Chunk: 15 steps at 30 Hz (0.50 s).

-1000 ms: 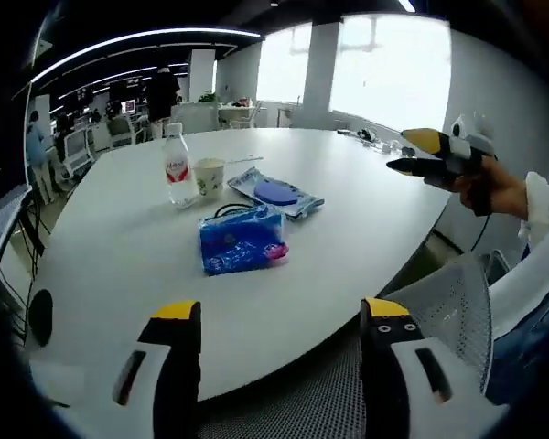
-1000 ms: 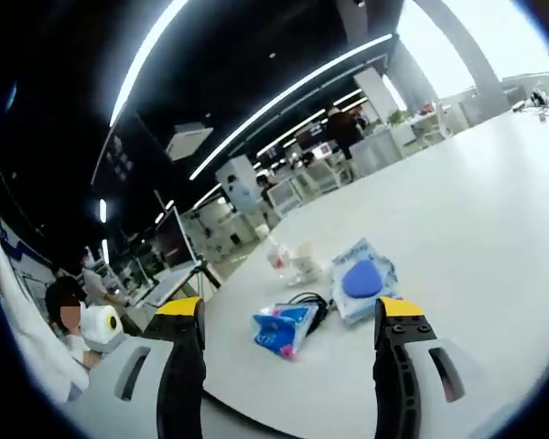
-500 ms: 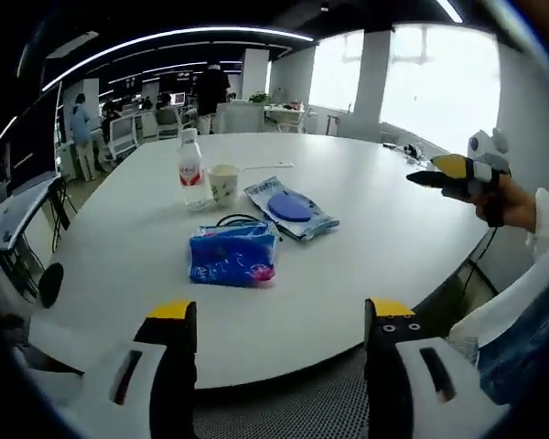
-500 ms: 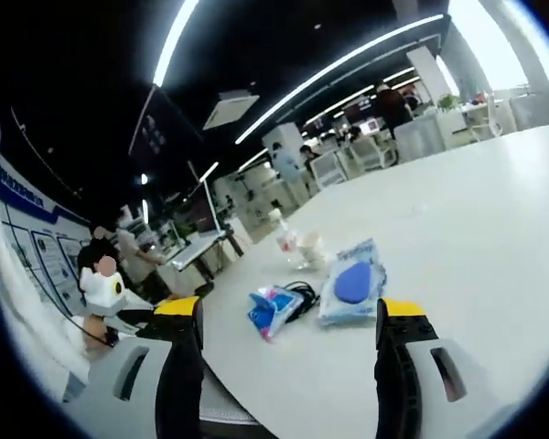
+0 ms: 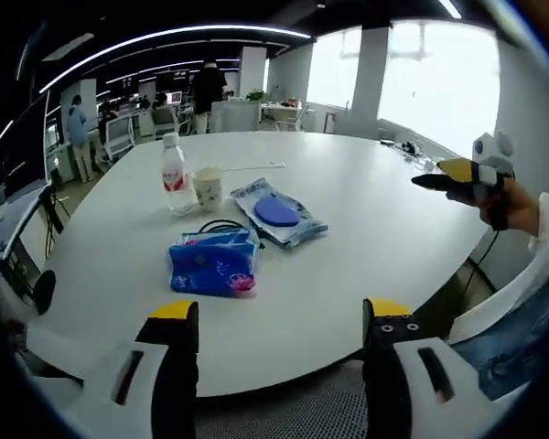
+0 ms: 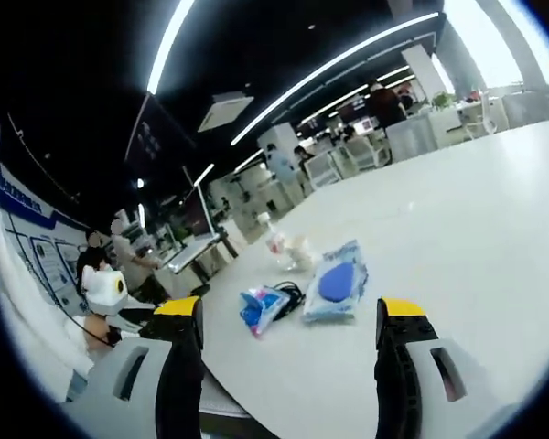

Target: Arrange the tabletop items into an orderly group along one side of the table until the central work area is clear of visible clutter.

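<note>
Left tongs [image 5: 279, 366]: two black jaws with yellow tips, each rising from a pale grey body with a dark slot. Right tongs [image 6: 291, 366]: the same build, black jaws capped in yellow on light grey housings with dark slots. Seen from the left gripper view, the right tongs have yellow-and-black tips, held by a hand [image 5: 510, 203] with a white sleeve [image 5: 547, 233]; blue jeans [image 5: 512, 352] below.

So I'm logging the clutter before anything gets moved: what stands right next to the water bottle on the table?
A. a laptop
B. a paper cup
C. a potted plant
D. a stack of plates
B: in the left gripper view a pale paper cup stands upright just beside the water bottle on the white table, with the blue packets lying nearer the camera.
</note>
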Motion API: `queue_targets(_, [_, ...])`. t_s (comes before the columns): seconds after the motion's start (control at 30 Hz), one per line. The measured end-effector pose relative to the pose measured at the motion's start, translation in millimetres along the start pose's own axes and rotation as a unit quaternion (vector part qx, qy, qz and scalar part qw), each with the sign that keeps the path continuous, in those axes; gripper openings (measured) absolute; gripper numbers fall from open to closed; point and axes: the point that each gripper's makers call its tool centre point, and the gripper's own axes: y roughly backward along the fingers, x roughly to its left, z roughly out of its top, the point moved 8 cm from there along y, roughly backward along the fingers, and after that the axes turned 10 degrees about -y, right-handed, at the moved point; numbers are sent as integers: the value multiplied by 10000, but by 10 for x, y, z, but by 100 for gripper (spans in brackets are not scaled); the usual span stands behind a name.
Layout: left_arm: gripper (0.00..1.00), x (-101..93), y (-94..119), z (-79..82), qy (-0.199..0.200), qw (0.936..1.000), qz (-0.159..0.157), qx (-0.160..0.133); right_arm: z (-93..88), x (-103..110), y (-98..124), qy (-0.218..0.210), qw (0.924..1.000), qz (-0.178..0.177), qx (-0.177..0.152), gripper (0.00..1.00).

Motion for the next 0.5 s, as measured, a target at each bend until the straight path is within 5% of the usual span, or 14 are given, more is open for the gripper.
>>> queue_targets(0.5, [72, 473, -132, 34, 87, 9993, -318, -167, -105, 232, -225, 29, 9993, -371, 42, 75])
